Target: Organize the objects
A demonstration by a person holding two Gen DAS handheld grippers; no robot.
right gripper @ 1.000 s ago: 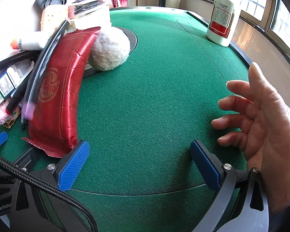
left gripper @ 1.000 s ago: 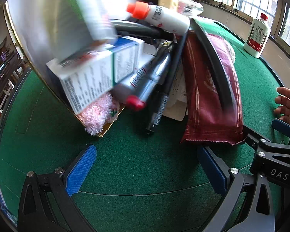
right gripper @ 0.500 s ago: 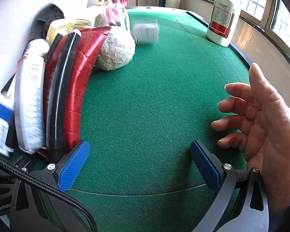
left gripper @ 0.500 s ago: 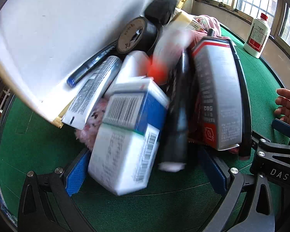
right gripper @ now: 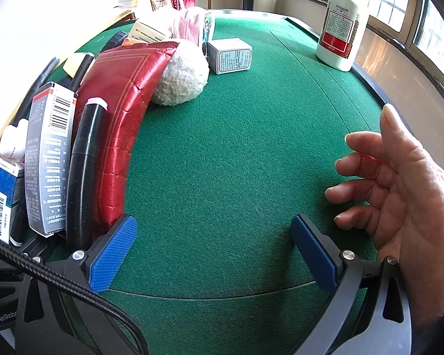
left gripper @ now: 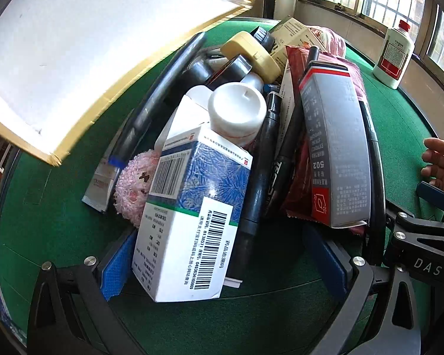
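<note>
Between right gripper [right gripper: 210,251] and white bottle [right gripper: 340,20], bare green felt [right gripper: 251,148].

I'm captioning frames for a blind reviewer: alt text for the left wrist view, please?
A heap of household items lies on green felt, a blue-and-white medicine box lying between the open left gripper fingers. Behind: a grey 502 box, red foil packet, and a white cardboard box above.

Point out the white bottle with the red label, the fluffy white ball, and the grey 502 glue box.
White bottle with the red label [right gripper: 340,23]: right wrist view, on its label.
Fluffy white ball [right gripper: 182,78]: right wrist view, on its rounded front.
Grey 502 glue box [left gripper: 334,148]: left wrist view, on its broad grey face.
</note>
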